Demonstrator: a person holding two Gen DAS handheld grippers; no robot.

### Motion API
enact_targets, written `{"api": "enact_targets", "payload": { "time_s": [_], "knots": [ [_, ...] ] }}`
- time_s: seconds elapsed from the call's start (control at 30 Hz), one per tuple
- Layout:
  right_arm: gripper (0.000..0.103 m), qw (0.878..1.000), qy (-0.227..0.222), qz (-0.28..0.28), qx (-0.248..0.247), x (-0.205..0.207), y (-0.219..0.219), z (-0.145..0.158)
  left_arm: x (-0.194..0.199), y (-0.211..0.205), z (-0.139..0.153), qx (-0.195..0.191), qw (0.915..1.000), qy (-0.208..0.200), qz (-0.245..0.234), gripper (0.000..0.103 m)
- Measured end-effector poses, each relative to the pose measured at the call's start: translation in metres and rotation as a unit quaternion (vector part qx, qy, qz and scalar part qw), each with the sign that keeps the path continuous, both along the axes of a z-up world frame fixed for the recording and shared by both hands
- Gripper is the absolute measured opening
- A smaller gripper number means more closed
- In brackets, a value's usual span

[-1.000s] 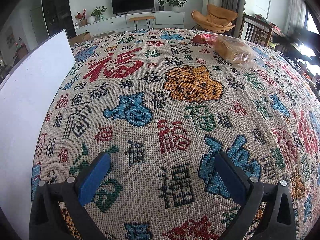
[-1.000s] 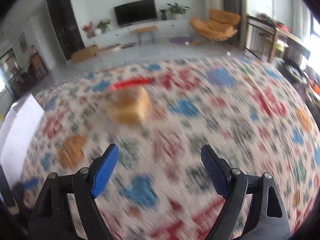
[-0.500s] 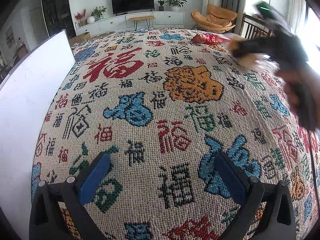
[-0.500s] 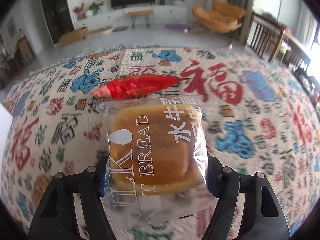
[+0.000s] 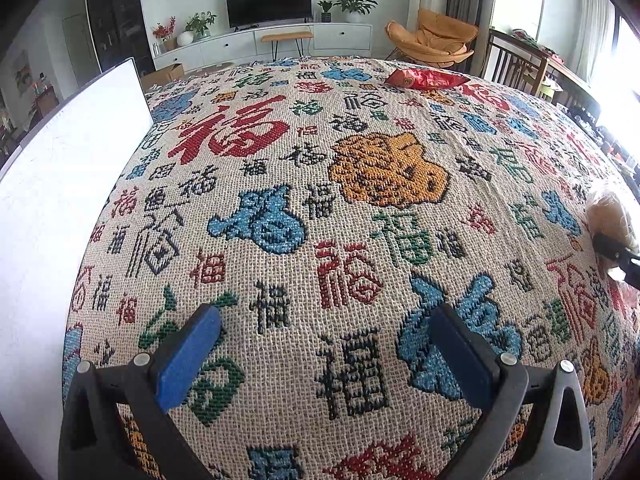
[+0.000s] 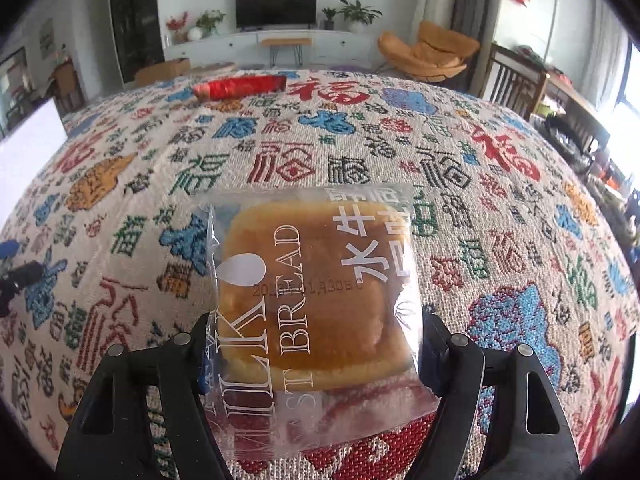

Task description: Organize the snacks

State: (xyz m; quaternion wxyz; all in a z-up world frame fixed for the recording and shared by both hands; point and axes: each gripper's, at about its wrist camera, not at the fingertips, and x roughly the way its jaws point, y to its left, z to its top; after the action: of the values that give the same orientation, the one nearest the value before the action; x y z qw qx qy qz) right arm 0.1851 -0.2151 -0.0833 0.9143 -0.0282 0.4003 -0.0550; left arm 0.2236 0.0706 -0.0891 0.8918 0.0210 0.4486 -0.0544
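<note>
R gripper (image 6: pixel 316 356): bread pkt (image 6: pixel 316 292) sits betw fingers, both pads against wrapper sides, jaws easing wider; pkt juts fwd past tips over patterned cloth (image 6: pixel 500 200). Red snack bag (image 6: pixel 240 86) at far edge, well apart. L gripper (image 5: pixel 324 356): fingers wide apart, nothing betw, above cloth. White board (image 5: pixel 60 200) at left.

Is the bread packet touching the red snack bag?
Apart. The right wrist view shows patterned cloth between the bread packet and the red snack bag.
</note>
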Motion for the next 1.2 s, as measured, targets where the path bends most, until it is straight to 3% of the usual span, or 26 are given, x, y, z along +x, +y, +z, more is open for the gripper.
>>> {"api": "enact_targets", "payload": {
  "time_s": [0.17,0.5,0.63,0.77,0.83,1.0,1.13,1.2],
  "knots": [
    [0.085,1.0,0.017,-0.002,0.019,0.012,-0.011,-0.006,0.001,0.0,0.0,0.001,1.0,0.001,0.003,0.103],
    [0.086,1.0,0.017,0.002,0.023,0.013,-0.018,0.0,0.002,-0.001,0.0,-0.002,0.9999,0.005,0.016,0.103],
    [0.086,1.0,0.017,0.002,0.023,0.012,-0.018,0.001,0.015,-0.009,0.004,0.002,0.998,0.058,0.023,0.103],
    [0.086,1.0,0.017,0.002,0.023,0.013,-0.018,0.0,0.065,-0.043,0.016,0.001,0.9886,0.109,-0.104,0.103],
    [0.086,1.0,0.017,0.002,0.023,0.013,-0.018,0.001,0.098,-0.069,0.036,0.037,0.9849,0.082,-0.148,0.102],
    [0.086,1.0,0.017,0.001,0.023,0.012,-0.017,0.001,0.185,-0.121,0.076,0.047,0.9813,0.024,-0.185,0.102],
    [0.087,1.0,0.017,0.001,0.023,0.014,-0.019,-0.001,0.238,-0.156,0.073,0.059,0.9801,0.005,-0.19,0.1],
    [0.087,1.0,0.017,0.001,0.023,0.013,-0.017,0.0,0.259,-0.172,0.058,0.096,0.9752,0.017,-0.199,0.085]
  ]
}}
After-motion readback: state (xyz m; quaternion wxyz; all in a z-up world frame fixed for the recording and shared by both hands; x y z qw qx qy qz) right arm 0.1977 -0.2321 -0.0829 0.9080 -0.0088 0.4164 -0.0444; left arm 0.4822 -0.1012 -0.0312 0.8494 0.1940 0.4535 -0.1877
